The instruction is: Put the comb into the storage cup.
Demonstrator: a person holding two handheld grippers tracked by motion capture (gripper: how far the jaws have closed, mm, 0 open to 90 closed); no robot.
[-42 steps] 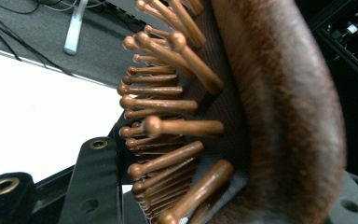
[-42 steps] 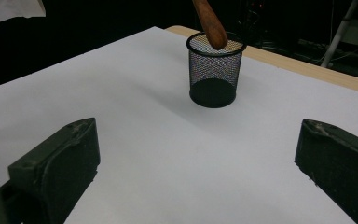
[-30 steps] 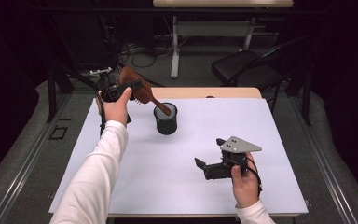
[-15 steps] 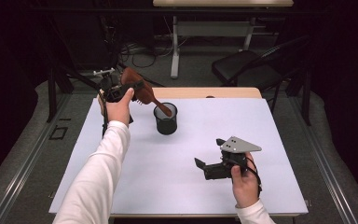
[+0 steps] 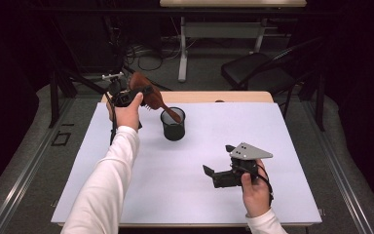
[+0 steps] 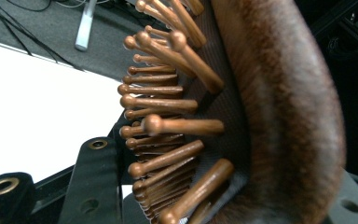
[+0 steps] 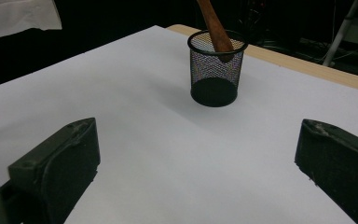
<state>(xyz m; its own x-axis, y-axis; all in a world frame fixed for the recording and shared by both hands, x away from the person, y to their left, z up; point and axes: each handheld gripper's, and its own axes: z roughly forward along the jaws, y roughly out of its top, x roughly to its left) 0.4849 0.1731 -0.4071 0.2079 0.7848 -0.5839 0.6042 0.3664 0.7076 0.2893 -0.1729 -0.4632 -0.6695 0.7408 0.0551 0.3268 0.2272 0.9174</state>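
Wooden hairbrush point(image 5: 148, 95) clamped in left hand-held gripper point(image 5: 135, 95), handle in mesh cup point(image 5: 173, 124)

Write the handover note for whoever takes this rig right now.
Left gripper: shut on the wooden hairbrush by its bristled head, held above the far left of the table.
Right gripper: open, holding nothing, low over the white table at the near right.
Mesh cup: upright on the table, toward the far side.
Done: the brush's handle tip is already inside the cup's rim, with the brush slanting up to the left gripper.
Left: probably lower the brush until the cup carries it, open the left gripper, pull clear. The light cup might tip; the free right gripper could steady it.
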